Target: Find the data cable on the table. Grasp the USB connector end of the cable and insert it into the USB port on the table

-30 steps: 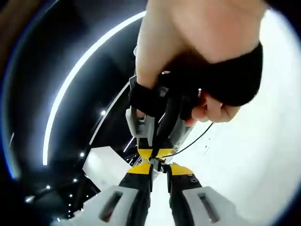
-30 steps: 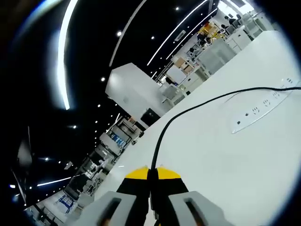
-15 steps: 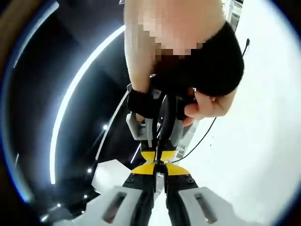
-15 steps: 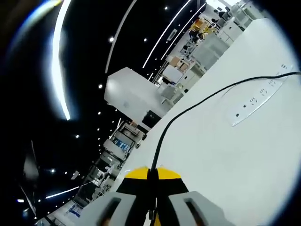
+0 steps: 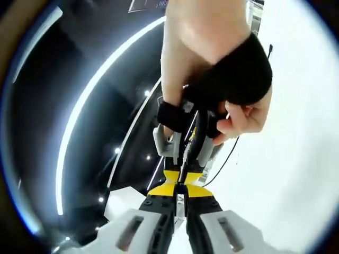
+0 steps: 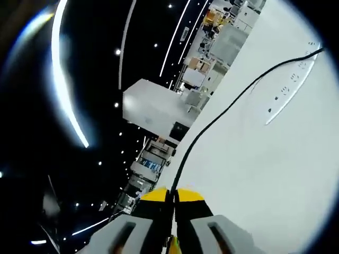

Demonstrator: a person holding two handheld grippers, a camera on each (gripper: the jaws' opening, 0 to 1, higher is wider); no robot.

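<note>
- Right gripper (image 6: 171, 197) is pinching the cable (image 6: 222, 114); left gripper (image 5: 180, 199), jaws narrow, is holding its end — a regrasping step.
- Next — carrying that end to the far-right ports (image 6: 288, 91), aligned squarely.

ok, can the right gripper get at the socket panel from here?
Probably yes: only bare table lies between the right gripper, shut on the cable, and the socket panel across it.
</note>
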